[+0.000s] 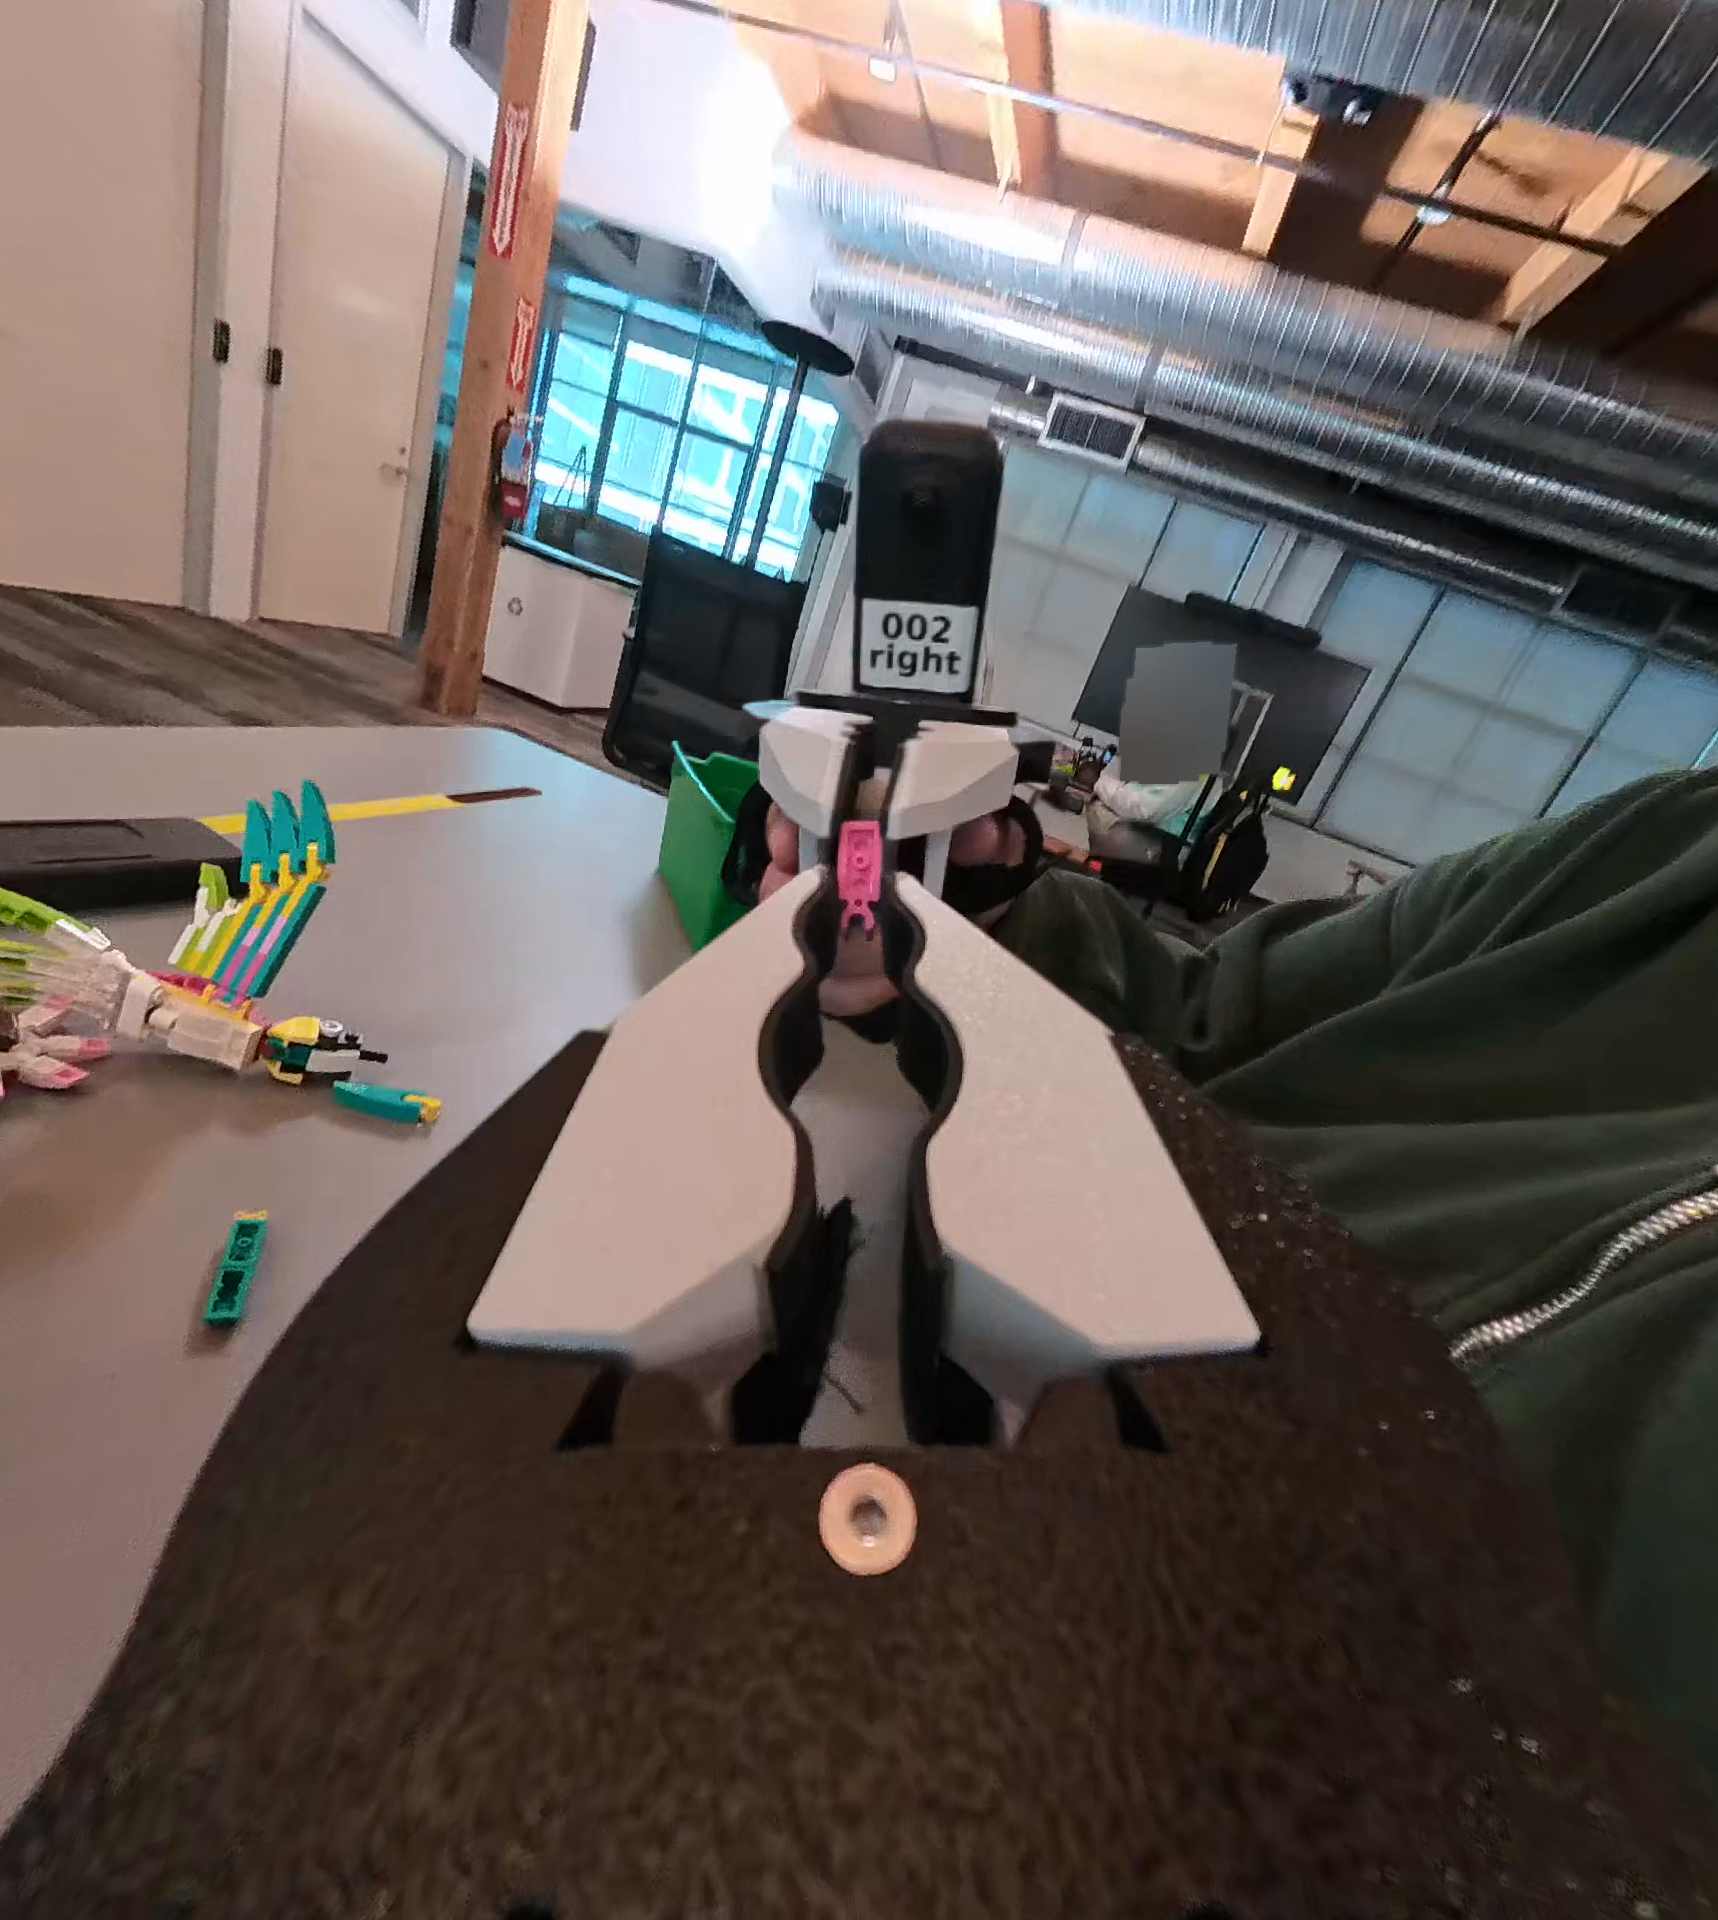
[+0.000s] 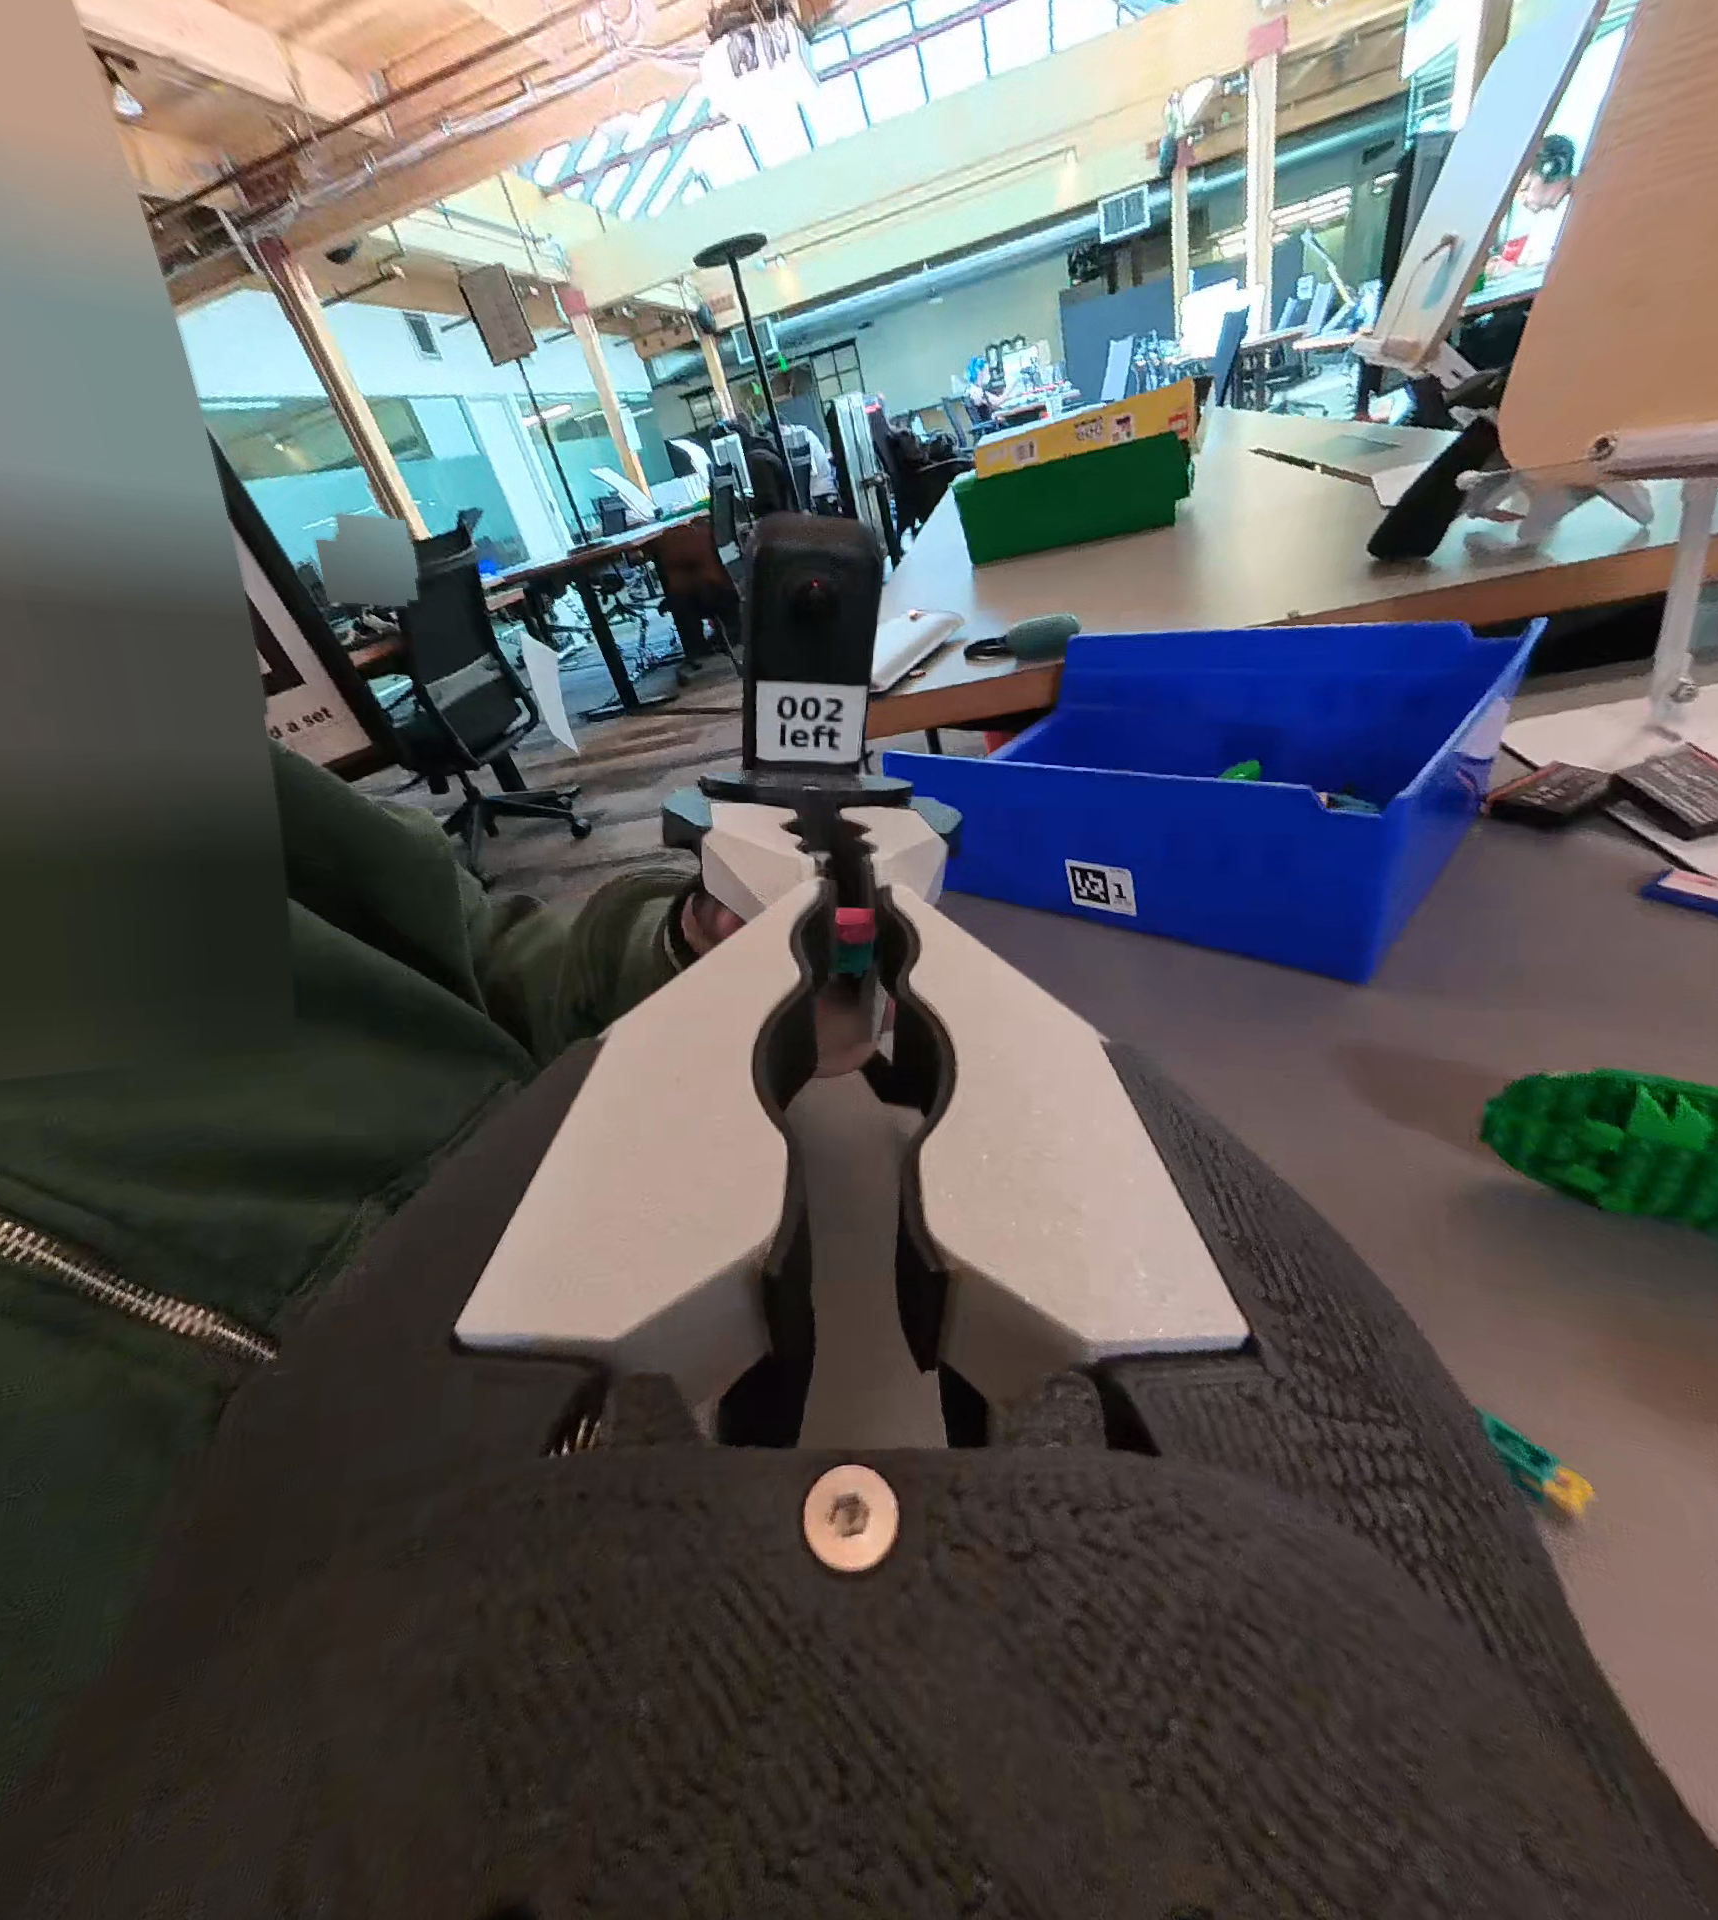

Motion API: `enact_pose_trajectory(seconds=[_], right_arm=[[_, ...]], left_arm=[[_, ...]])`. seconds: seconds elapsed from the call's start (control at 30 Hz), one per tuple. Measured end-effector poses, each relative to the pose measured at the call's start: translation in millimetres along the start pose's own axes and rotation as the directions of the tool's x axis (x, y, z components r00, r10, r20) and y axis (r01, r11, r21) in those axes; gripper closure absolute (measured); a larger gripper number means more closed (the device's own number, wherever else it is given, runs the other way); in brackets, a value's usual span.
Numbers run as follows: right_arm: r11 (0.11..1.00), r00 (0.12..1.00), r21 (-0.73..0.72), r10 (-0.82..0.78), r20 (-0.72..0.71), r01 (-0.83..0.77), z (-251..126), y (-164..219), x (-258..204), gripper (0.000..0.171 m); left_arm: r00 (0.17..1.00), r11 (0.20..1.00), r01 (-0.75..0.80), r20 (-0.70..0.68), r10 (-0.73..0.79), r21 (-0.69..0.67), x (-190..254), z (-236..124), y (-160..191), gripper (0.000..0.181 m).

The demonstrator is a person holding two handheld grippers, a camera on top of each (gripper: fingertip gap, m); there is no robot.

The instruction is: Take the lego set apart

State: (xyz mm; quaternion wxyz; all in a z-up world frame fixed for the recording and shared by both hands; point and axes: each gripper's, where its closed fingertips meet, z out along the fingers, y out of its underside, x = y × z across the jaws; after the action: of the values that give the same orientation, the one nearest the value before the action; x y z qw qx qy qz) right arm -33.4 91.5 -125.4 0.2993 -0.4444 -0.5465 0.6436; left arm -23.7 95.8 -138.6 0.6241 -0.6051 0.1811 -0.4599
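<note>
My left gripper (image 1: 857, 902) and my right gripper (image 2: 850, 920) point at each other in the air above the grey table (image 1: 481, 935). Both are shut on the same small pink lego piece (image 1: 858, 864); in the right wrist view it (image 2: 853, 928) shows pink over teal. The right gripper (image 1: 876, 800) faces me in the left wrist view, and the left gripper (image 2: 824, 847) faces me in the right wrist view. The colourful lego bird model (image 1: 159, 997) lies on the table at the left, with its wing standing up.
A teal piece (image 1: 387, 1101) and a green plate (image 1: 237, 1270) lie loose near the bird. A green bin (image 1: 704, 847) stands behind. A blue bin (image 2: 1219, 821), a green lego base (image 2: 1665, 1158) and a small green-yellow piece (image 2: 1541, 1465) are on the right. A person's green sleeves frame both views. Less than 4 cm separates the two grippers' tips. Both grippers' tips are roughly 30 cm from the colourful lego bird model (image 1: 159, 997).
</note>
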Motion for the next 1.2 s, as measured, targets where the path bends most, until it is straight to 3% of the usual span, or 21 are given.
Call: enact_pose_trajectory(seconds=[0.13, 0.2, 0.3, 0.4, 0.53, 0.73, 0.83, 1.0, 1.1, 1.17, 1.2], right_arm=[[0.999, 0.998, -0.018, -0.038, -0.055, 0.037, -15.5, 14.4, 3.3, 0.166], [0.975, 0.971, -0.063, -0.22, -0.095, 0.214, -26.0, 26.5, 3.8, 0.158], [0.86, 0.872, -0.19, -0.488, -0.035, 0.473, -39.6, 51.0, -10.3, 0.156], [0.775, 0.819, -0.287, -0.57, 0.067, 0.563, -49.5, 71.7, -21.3, 0.161], [0.722, 0.787, -0.324, -0.598, 0.152, 0.612, -55.3, 84.7, -30.6, 0.171], [0.663, 0.764, -0.393, -0.608, 0.214, 0.638, -57.4, 102.1, -31.3, 0.169], [0.669, 0.772, -0.397, -0.6, 0.208, 0.628, -58.3, 103.3, -29.4, 0.162], [0.739, 0.843, -0.405, -0.472, 0.258, 0.538, -60.9, 110.7, -36.9, 0.168], [0.803, 0.895, -0.408, -0.435, 0.096, 0.434, -59.6, 103.7, -14.2, 0.169], [0.876, 0.939, -0.392, -0.336, -0.075, 0.282, -62.8, 102.0, 12.4, 0.17], [0.909, 0.953, -0.37, -0.262, -0.151, 0.191, -65.2, 103.8, 24.4, 0.17]], left_arm=[[0.999, 0.996, 0.04, 0.003, -0.04, -0.079, -1.5, 11.3, 17.9, 0.175], [0.99, 0.979, 0.129, -0.033, -0.136, -0.159, 0.9, 16.1, 33.8, 0.175], [0.947, 0.919, 0.263, -0.101, -0.304, -0.294, 10.5, 21.2, 59.9, 0.175], [0.903, 0.857, 0.332, -0.128, -0.409, -0.393, 16.6, 22.6, 77.2, 0.175], [0.876, 0.794, 0.343, -0.136, -0.463, -0.501, 24.2, 23.8, 95.1, 0.175], [0.833, 0.73, 0.378, -0.136, -0.537, -0.57, 26.1, 23.2, 108.8, 0.175], [0.814, 0.72, 0.396, -0.146, -0.563, -0.57, 27.0, 22.6, 108.5, 0.175], [0.785, 0.686, 0.398, -0.16, -0.598, -0.609, 35.2, 21.4, 113.4, 0.175], [0.851, 0.769, 0.413, -0.093, -0.516, -0.488, 6.7, 25.8, 101.8, 0.171], [0.959, 0.882, 0.253, -0.015, -0.282, -0.397, -18.2, 27.8, 93.7, 0.135], [0.995, 0.924, 0.104, 0.029, -0.1, -0.367, -29.2, 27.1, 89.6, 0.126]])
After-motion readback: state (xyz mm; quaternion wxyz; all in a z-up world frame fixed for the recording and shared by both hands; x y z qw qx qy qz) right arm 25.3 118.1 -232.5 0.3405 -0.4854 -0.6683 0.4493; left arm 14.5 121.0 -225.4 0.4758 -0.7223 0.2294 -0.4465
